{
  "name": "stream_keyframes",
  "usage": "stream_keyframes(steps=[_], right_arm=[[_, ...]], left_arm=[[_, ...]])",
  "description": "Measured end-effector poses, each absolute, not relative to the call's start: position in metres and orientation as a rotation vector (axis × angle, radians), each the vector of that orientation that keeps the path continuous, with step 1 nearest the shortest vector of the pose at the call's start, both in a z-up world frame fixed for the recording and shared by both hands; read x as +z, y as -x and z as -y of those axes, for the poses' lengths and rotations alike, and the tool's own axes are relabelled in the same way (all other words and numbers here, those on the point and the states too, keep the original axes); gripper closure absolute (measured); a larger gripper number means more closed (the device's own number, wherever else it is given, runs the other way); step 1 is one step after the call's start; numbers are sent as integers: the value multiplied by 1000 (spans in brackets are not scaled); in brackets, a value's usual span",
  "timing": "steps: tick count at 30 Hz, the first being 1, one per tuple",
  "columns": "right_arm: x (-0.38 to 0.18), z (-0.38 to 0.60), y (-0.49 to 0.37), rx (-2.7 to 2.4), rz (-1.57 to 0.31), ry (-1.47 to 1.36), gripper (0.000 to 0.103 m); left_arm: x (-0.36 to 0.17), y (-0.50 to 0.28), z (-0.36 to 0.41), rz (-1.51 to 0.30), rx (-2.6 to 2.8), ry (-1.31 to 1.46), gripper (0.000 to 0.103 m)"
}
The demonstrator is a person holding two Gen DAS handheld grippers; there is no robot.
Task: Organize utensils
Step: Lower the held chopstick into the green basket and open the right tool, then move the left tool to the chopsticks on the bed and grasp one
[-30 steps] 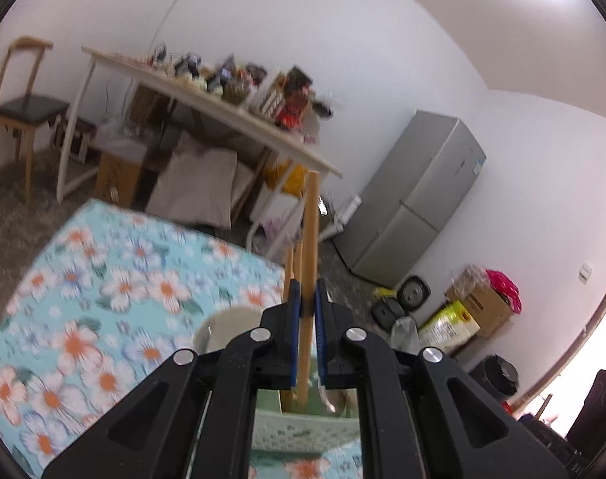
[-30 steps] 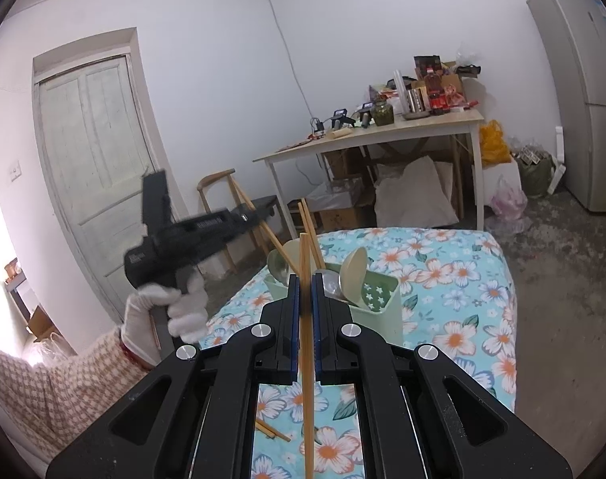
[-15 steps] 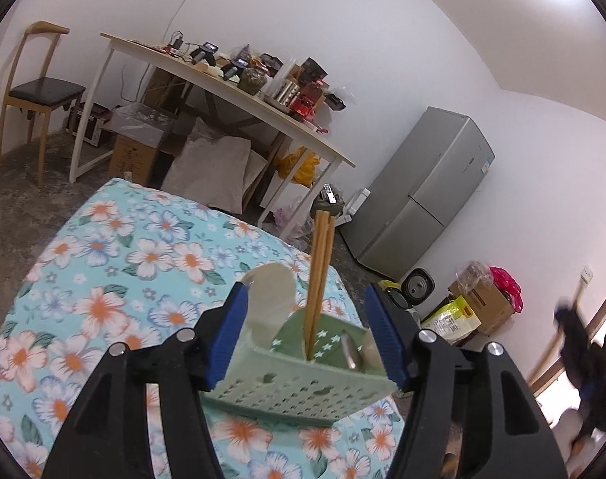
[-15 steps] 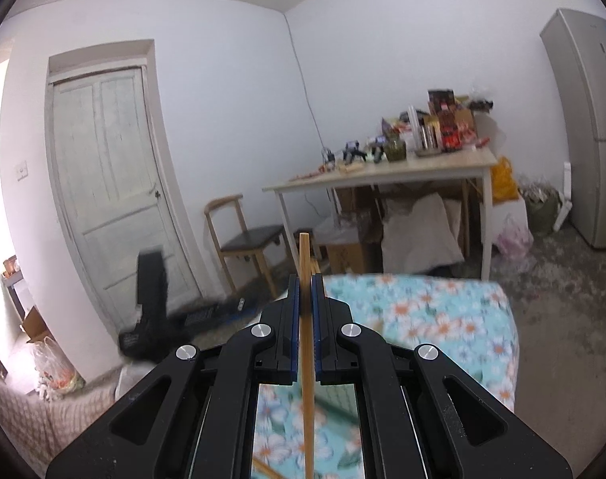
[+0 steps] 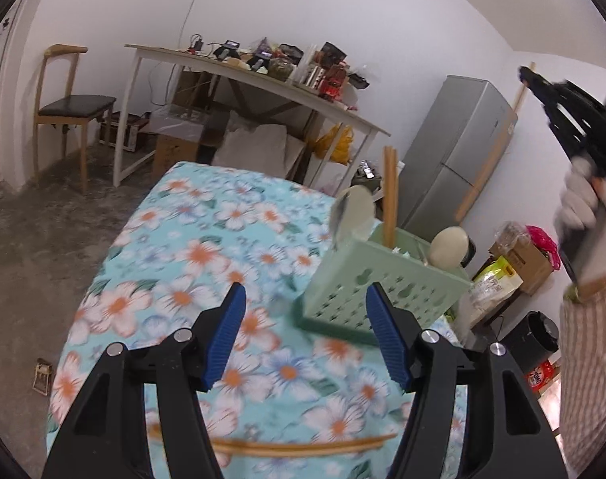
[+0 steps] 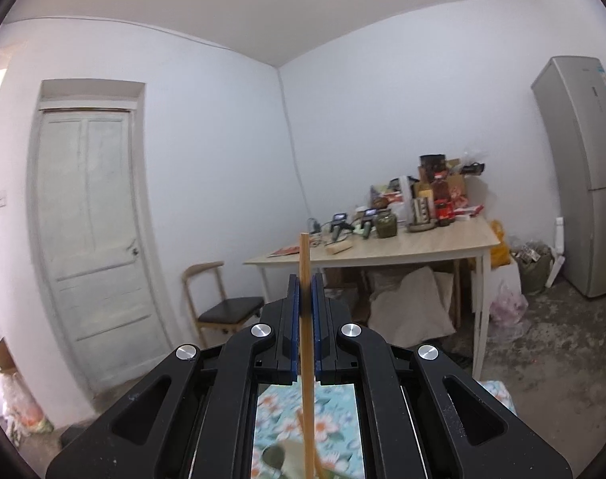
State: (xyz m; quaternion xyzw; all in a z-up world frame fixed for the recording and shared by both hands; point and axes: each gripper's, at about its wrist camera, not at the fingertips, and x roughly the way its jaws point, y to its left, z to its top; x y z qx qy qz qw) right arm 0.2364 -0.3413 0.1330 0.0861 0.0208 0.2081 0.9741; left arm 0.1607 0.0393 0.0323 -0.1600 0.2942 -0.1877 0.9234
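Right wrist view showed the right claw (image 6: pixel 306 319) pinching one upright chopstick (image 6: pixel 305 279) high above the floral counter (image 6: pixel 334 427), so a tilted descent could jab the green basket (image 5: pixel 382 291) at centre right. Left claw (image 5: pixel 304 335) was spread and empty; its loose chopsticks (image 5: pixel 303 445) at lower centre could roll away.

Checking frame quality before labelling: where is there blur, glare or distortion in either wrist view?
Left wrist: fisheye bends the walls; the floral cloth and the loose chopsticks near the bottom edge are motion-smeared; the green basket is slightly soft. Right wrist: the held chopstick is sharp, the room mildly soft, no harsh glare.
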Motion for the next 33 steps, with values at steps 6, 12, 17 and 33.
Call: stream_keyframes(steps=[6,12,17,33], right_arm=[[107,330,-277,364,-104,-153,99],[76,320,-287,341,-189,-90,99],[61,314,-292,359,-265,-64,99],[63,334,-220,402,-322,-112,68]], left_arm=[[21,-155,-53,-616,-360,367,42],[16,-158,-63,-621,-340,392,42],[16,-159,-65,-616,-338,405,42],[16,-155,-66,-616,-334,425,42]])
